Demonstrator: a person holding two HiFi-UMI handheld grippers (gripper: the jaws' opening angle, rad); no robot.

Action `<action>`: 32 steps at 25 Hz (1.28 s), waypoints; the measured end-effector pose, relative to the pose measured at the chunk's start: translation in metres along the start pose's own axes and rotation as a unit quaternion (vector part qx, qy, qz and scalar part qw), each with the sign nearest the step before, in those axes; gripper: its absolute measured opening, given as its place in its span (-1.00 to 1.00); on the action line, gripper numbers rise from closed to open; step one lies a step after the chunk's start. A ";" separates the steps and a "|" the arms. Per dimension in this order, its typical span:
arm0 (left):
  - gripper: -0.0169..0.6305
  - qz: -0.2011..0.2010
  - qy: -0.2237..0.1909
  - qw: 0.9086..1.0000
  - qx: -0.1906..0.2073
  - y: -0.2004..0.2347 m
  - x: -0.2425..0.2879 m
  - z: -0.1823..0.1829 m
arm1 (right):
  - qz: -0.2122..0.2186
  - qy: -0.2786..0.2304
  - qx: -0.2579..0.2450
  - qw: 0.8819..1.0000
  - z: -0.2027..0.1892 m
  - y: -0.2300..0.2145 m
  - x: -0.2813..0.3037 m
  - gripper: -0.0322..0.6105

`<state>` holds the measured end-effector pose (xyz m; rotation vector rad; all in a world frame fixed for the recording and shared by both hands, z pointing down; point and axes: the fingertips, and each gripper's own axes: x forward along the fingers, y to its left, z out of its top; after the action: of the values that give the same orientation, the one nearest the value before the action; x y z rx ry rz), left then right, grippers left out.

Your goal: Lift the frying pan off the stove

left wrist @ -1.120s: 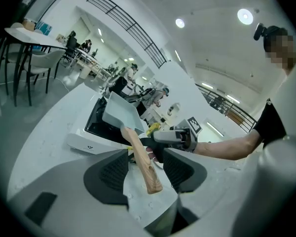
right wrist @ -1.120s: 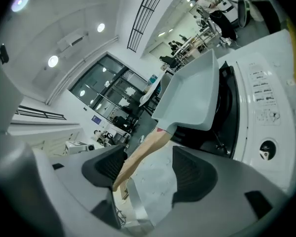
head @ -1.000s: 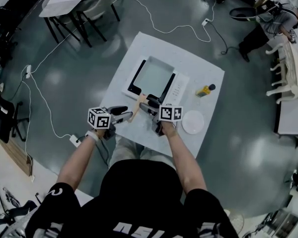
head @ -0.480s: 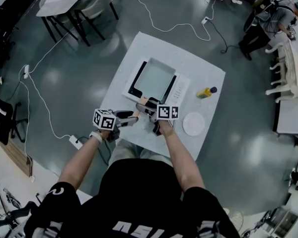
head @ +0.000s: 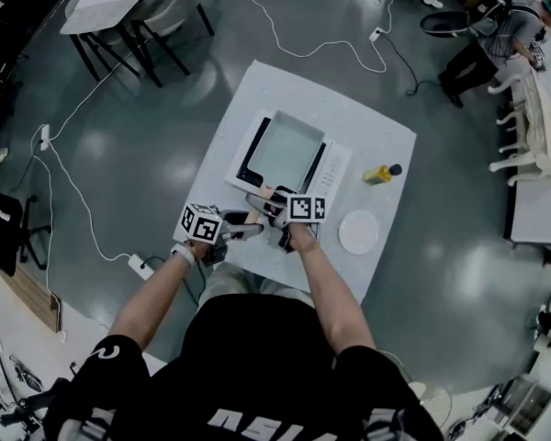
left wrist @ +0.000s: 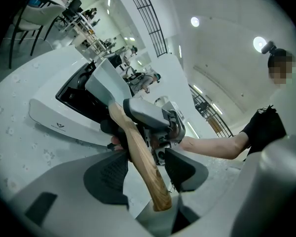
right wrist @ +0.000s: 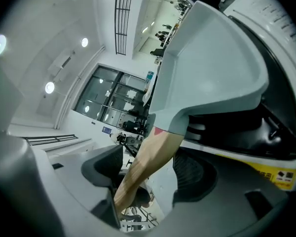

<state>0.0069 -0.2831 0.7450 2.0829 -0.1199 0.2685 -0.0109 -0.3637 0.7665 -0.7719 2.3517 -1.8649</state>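
Clamping wooden handle (right wrist: 155, 154) with right gripper (right wrist: 150, 174) jaws, left gripper (left wrist: 148, 172) jaws apart around it

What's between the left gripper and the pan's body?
The right gripper, around the wooden handle ahead of the left gripper; the left gripper view shows it, frying pan beyond.

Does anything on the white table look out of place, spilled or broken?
Nothing stands out. The frying pan sits squarely on the stove, the white plate and yellow bottle are apart beside it, and no spill shows. Whether the bottle stands or lies is unclear.
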 end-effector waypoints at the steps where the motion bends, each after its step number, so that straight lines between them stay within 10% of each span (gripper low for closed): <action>1: -0.25 -0.004 0.002 1.000 -0.002 -0.001 0.001 0.001 | 0.002 0.000 0.004 1.000 0.000 0.000 0.001 0.01; 20: -0.47 -0.037 0.004 0.999 -0.039 0.001 0.010 0.000 | 0.038 -0.033 0.063 0.997 0.005 -0.011 0.002 -0.37; 25: -0.47 -0.031 0.005 0.999 -0.031 0.003 0.009 -0.001 | 0.154 -0.054 0.011 0.987 0.018 0.028 0.013 -0.37; 32: -0.46 -0.024 0.008 0.999 -0.023 0.002 0.009 0.000 | 0.033 -0.047 0.055 0.997 0.006 -0.010 0.001 -0.37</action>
<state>0.0157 -0.2834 0.7488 2.0350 -0.0662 0.2516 -0.0066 -0.3714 0.7740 -0.7438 2.1712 -1.8686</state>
